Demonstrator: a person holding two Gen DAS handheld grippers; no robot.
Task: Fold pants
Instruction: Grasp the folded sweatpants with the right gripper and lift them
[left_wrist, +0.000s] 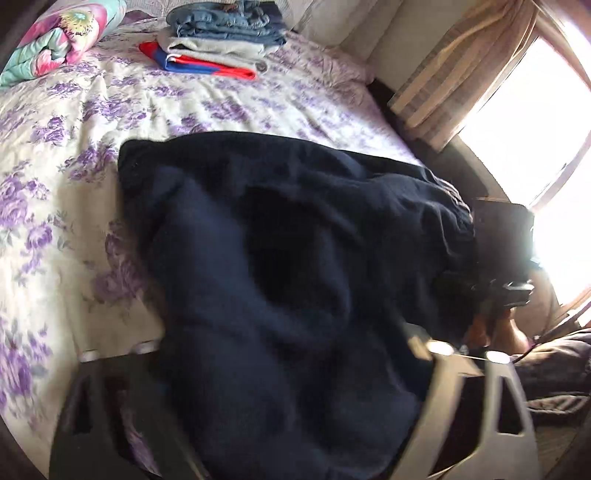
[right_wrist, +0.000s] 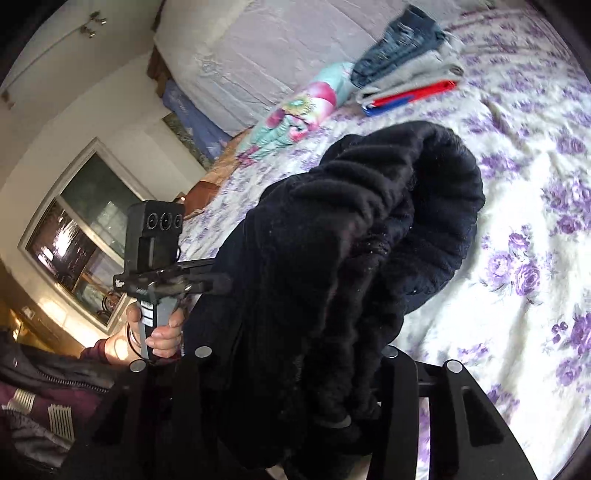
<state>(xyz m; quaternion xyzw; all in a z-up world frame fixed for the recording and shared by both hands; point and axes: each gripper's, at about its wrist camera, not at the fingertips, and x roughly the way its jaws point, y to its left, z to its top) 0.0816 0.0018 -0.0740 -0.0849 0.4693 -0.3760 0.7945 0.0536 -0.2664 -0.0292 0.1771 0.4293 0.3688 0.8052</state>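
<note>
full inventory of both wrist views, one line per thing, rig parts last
pants: 1, dark navy fleece, draped over the near edge of the bed, bunched waistband lifted in the right wrist view
bedspread: 1, white with purple flowers, covers the bed
folded clothes stack: 1 pile, blue denim on top, grey beneath, red and blue at the bottom, far end of the bed
floral pillow: 1, teal and pink, far end beside the stack
curtain: 1, beige striped, beside a bright window
left gripper: 1, black, hand-held, fingers against the pants; grip hidden
right gripper: 1, black, fabric bunched between its fingers
person's hand: 1, on the left gripper's handle
</note>
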